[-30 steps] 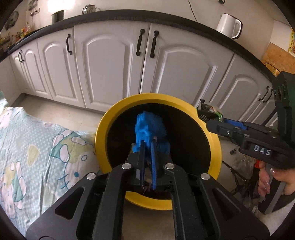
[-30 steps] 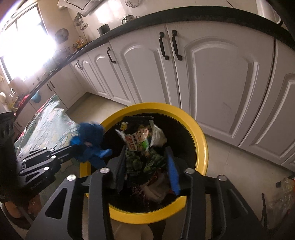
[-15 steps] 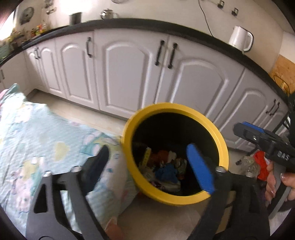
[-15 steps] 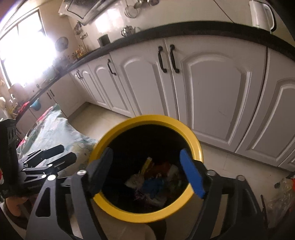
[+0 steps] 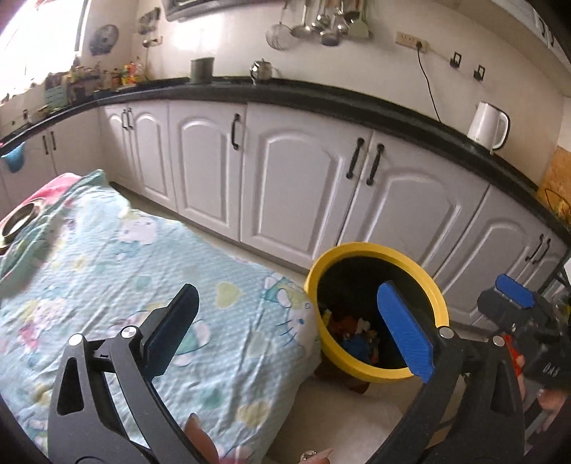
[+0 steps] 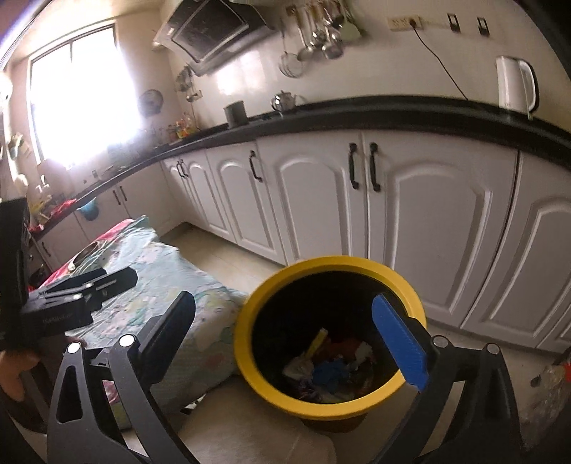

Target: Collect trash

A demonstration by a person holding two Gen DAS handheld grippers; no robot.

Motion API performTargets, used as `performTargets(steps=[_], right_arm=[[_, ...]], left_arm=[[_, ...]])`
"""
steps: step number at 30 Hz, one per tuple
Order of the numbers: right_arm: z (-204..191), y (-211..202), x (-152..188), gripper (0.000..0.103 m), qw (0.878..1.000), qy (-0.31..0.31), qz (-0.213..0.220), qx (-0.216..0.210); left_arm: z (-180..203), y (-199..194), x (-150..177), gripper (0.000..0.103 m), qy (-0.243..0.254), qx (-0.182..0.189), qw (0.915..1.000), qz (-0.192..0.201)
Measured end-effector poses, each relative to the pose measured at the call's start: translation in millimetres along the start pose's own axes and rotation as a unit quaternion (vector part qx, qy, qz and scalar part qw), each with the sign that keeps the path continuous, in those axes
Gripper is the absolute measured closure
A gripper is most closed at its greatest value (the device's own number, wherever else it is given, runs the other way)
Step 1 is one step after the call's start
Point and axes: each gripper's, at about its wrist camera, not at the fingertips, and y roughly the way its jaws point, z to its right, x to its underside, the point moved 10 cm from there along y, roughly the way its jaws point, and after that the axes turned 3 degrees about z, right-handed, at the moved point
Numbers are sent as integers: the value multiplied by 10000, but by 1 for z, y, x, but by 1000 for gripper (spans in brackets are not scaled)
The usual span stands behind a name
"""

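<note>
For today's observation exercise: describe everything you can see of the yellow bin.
The yellow bin is round, smooth like plastic, with a thick rim and a dark inside. It stands upright and open on the pale floor before the white cabinets, beside the patterned blue cloth. Mixed litter lies at its bottom, a crumpled blue piece among it. Nothing grips it.

Both tools (image 5: 285, 332) (image 6: 291, 335) opening, empty.

A home kitchen: beyond the fingers run white cabinets (image 6: 421, 228) under a black countertop (image 6: 410, 117) bearing an electric kettle (image 6: 515, 84), with ladles (image 6: 317, 35) hanging on the wall and a range hood (image 6: 214, 32) up left.
</note>
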Motion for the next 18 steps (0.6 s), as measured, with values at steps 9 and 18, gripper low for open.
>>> performTargets(steps=[9, 18], right_arm=[[-28, -27, 8, 6, 9986, -182, 484, 61], [-51, -54, 18, 6, 9914, -456, 1218, 136]], left_arm=[[-20, -52, 10, 11, 52, -373, 9982, 462], [-23, -91, 28, 11, 288, -629, 9919, 1066]])
